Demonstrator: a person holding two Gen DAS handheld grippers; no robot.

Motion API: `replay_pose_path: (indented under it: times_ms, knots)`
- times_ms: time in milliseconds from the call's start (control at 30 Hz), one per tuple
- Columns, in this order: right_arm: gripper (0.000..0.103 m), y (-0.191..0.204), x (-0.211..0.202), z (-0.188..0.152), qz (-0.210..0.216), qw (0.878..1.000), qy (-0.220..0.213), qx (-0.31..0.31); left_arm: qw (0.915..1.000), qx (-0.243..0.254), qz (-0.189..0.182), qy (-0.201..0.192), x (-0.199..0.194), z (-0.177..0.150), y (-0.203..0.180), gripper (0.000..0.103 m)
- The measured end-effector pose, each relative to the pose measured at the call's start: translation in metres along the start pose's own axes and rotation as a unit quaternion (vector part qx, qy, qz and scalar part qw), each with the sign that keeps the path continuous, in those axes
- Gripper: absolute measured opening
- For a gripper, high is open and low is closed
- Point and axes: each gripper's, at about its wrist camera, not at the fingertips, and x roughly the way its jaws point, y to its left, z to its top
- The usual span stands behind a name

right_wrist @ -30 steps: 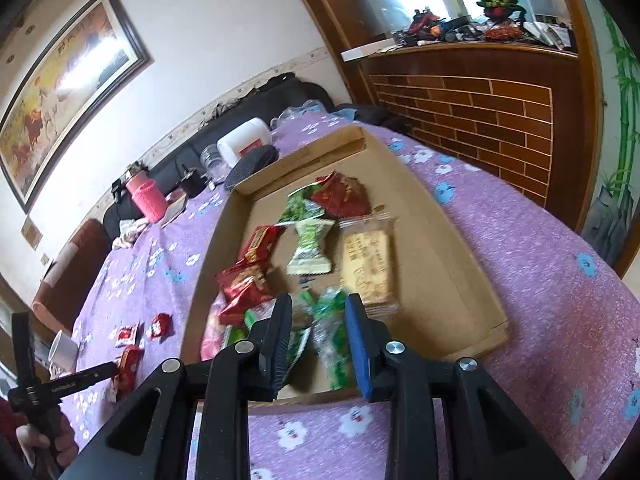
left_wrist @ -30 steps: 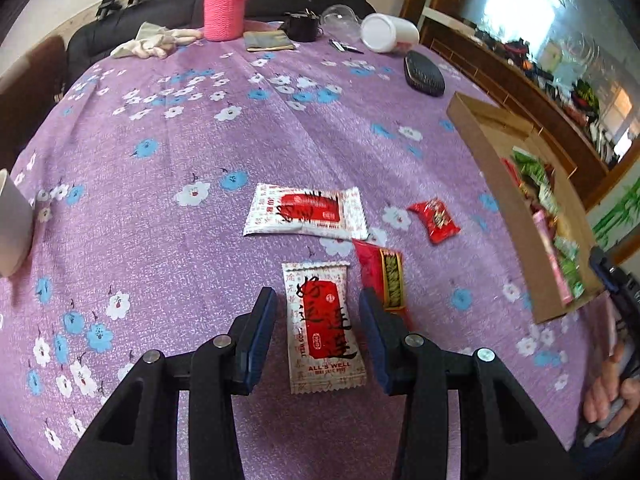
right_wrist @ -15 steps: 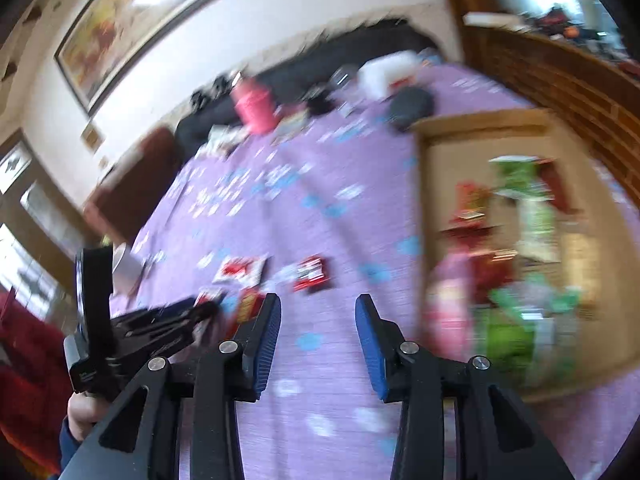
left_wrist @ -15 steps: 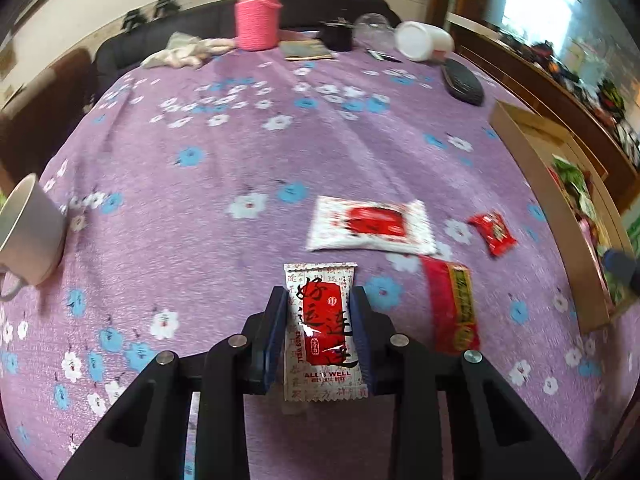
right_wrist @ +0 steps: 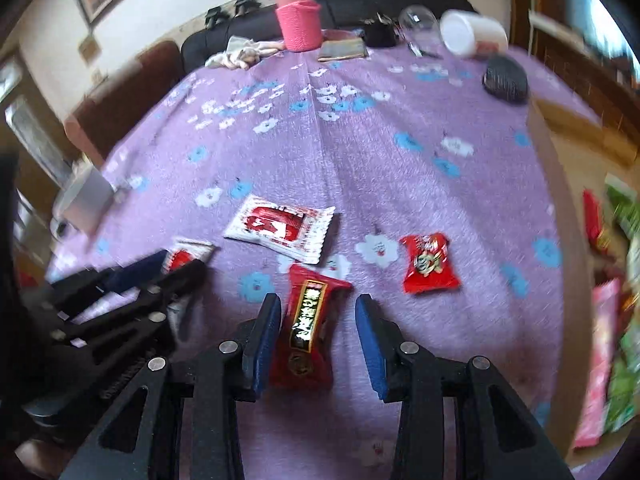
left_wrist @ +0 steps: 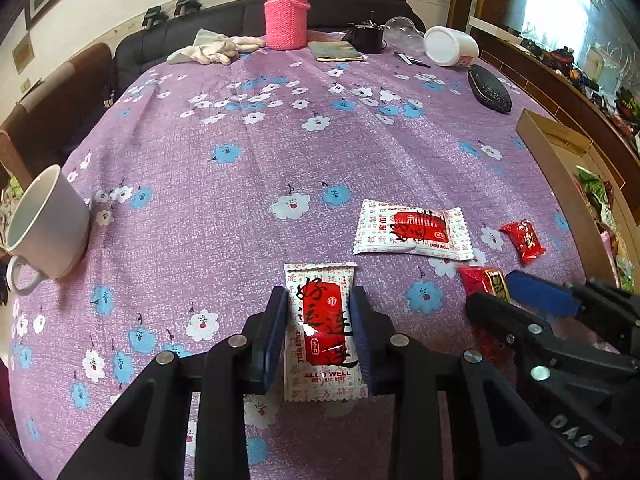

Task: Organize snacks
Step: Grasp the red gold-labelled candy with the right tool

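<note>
Purple cloth: a flower-printed cover lies over the whole worktop (left_wrist: 248, 168), white and blue blossoms scattered across it.
Room: a dark sofa (left_wrist: 224, 24) runs behind the far edge; wood panelling stands along my right.
Far edge: a pink knitted flask (left_wrist: 286, 20), white gloves (left_wrist: 216, 49), a tipped white jar (left_wrist: 450, 46) and a black case (left_wrist: 490, 89) sit there.
Left edge: a white mug (left_wrist: 46, 224) stands near the rim, well apart from the snacks.
Right edge: a cardboard tray (left_wrist: 560, 168) with packets inside.
Open room: bare cloth stretches between the snacks and the far clutter.
Left tongs (left_wrist: 320, 328): pinching a white packet (left_wrist: 324, 328) with a red panel and black script, pads against both its long sides.
Right tongs (right_wrist: 320, 336): spread, straddling a red bar packet (right_wrist: 306, 328) with a dark gold-lettered label; it lies on the cloth, just beside the left pad.
Loose snacks: a second white packet (left_wrist: 412, 232) lies flat beyond my left tongs; a small red sachet (right_wrist: 428, 264) rests to its right, apart.
</note>
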Motion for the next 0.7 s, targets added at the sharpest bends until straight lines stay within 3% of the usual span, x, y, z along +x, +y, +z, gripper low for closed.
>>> replay_pose_path:
  times_ms: [133,333,700]
  knots:
    - [0.019,-0.012,-0.004,-0.002,0.014,1.000,-0.007,0.001,0.9999,0.015,-0.006,-0.005,0.000,-0.002,-0.009,0.031]
    - [0.019,-0.044,-0.012,-0.003,0.055,0.996,-0.043,0.059,0.9988,0.039,-0.025,-0.014,-0.001,-0.006,-0.025,0.031]
    - [0.019,-0.050,-0.027,-0.003,0.080,0.991,-0.074,0.073,0.9968,0.033,-0.070,-0.018,-0.001,-0.006,-0.032,0.030]
